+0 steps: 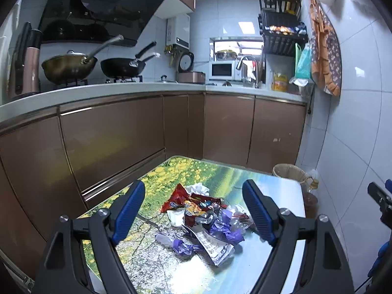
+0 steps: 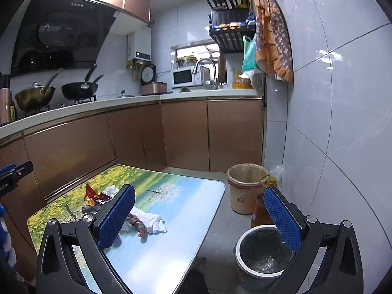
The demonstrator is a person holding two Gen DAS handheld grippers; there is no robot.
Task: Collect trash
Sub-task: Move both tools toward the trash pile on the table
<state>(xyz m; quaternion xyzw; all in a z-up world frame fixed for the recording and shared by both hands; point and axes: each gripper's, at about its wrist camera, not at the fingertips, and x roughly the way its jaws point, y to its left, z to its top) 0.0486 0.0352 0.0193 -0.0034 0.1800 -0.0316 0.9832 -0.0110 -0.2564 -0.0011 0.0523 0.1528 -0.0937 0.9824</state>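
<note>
Two woks [image 1: 69,67] sit on the gas stove beneath a black range hood [image 1: 98,9]. A white microwave [image 2: 183,77] stands near the faucet [image 2: 205,69]; an apron [image 2: 274,34] hangs on the tiled wall.

crumpled heap of red snack wrappers, white tissues, purple plastic and a printed receipt [image 1: 203,218] lying mid-table | black-lined round white bin [image 2: 263,254] standing open on floor, right of table

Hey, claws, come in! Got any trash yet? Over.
Left claw open, empty, above trash pile on table. Right claw open, empty. Bin on floor beside table. Nothing blocking. Over.
</note>
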